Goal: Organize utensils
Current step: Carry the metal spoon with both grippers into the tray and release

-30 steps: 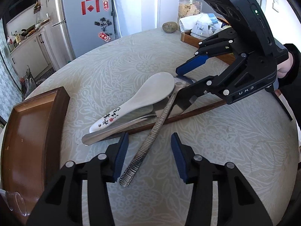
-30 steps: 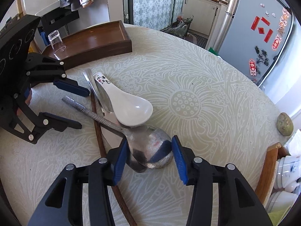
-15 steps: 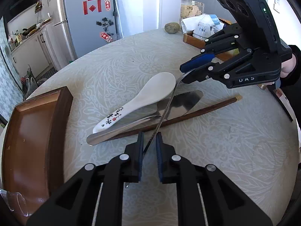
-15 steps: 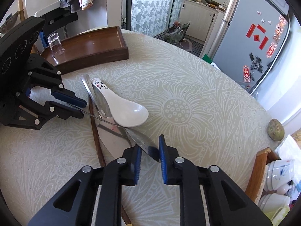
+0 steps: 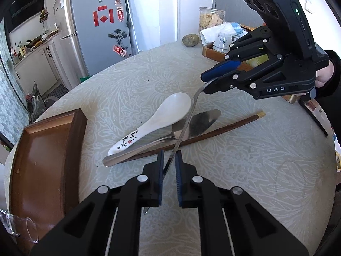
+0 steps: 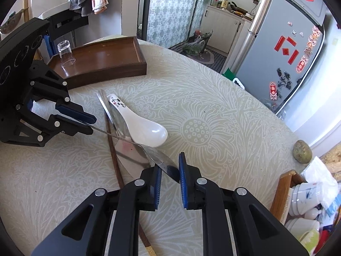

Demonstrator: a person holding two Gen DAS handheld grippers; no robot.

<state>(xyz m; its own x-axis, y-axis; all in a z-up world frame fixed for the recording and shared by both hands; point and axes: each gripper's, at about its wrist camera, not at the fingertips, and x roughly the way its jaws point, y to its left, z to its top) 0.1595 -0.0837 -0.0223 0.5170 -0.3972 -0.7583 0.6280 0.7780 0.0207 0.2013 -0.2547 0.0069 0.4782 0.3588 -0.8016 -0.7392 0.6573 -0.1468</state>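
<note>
A metal spoon (image 5: 187,121) hangs in the air between both grippers. My left gripper (image 5: 169,166) is shut on its handle end. My right gripper (image 6: 169,170) is shut on its bowl (image 6: 164,164); it also shows in the left wrist view (image 5: 213,81). Below on the table lie a white ceramic spoon (image 5: 157,119), a flat metal spatula (image 5: 198,121) and dark wooden chopsticks (image 5: 223,128). A brown wooden tray (image 5: 44,153) sits at the left in the left wrist view, and shows in the right wrist view (image 6: 102,59).
An upturned glass (image 6: 66,53) stands in the tray. A second wooden box (image 6: 283,187) with cups sits at the table's far side, beside a stone (image 6: 302,151) and a jar (image 5: 211,21). A fridge (image 5: 100,32) stands beyond the table.
Both grippers closed on the metal spoon, left on the handle and right on the bowl, and lifted it off the pile. It now hangs higher above the table.
</note>
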